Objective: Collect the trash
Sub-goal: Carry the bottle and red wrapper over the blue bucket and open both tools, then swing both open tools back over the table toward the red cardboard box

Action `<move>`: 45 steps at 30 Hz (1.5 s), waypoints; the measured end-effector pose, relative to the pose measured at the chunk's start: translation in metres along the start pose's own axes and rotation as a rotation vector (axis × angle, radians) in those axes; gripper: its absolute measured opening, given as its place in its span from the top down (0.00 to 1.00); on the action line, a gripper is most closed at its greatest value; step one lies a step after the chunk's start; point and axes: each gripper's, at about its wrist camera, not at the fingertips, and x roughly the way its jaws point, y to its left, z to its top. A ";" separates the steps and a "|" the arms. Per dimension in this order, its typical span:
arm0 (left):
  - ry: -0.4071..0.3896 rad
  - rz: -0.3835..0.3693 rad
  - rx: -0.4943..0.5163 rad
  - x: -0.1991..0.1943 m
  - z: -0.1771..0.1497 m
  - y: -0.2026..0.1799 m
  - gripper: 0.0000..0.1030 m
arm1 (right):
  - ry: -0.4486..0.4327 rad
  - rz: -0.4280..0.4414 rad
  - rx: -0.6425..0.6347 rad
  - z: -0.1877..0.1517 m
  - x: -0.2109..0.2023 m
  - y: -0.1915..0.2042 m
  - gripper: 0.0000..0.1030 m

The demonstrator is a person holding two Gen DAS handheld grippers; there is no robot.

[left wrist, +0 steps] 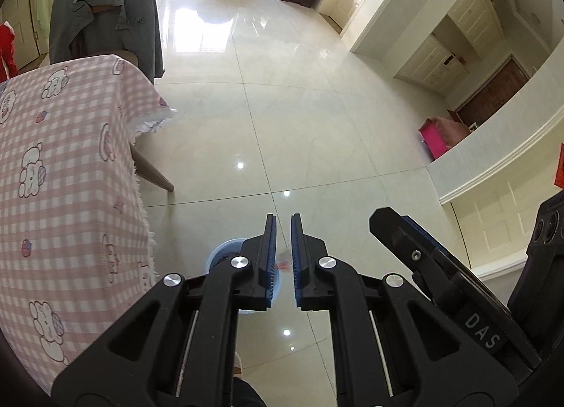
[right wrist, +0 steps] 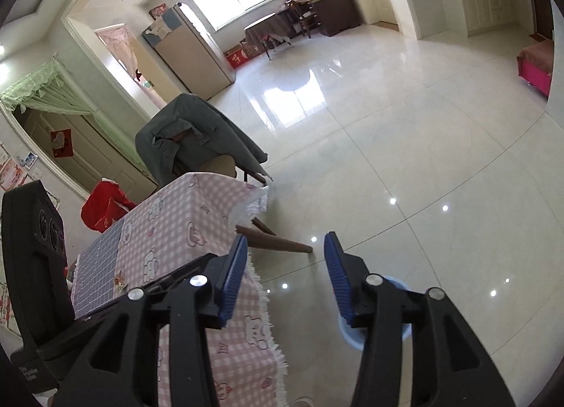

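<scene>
A pale blue bin (left wrist: 222, 249) stands on the tiled floor beside the table, mostly hidden under my left gripper (left wrist: 283, 218). Its blue pads stand almost together, shut, with nothing gripped. Through the narrow slit a small blurred reddish scrap (left wrist: 283, 263) shows near the bin's rim; I cannot tell whether it lies inside. In the right wrist view the bin (right wrist: 400, 331) peeks out behind one finger of my right gripper (right wrist: 285, 236), which is open and empty above the floor. One finger of the right gripper (left wrist: 405, 230) also shows at the right of the left wrist view.
A table under a pink checked cloth (left wrist: 70, 160) fills the left side; its edge (right wrist: 197, 216) reaches under my right gripper. A chair draped with a grey jacket (right wrist: 190, 125) stands behind it. A white half wall (left wrist: 493, 160) and a pink bench (left wrist: 437, 135) lie to the right.
</scene>
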 end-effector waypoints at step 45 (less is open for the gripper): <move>-0.123 0.378 -0.444 -0.144 -0.050 0.290 0.47 | 0.224 0.280 -0.338 -0.083 0.095 0.287 0.51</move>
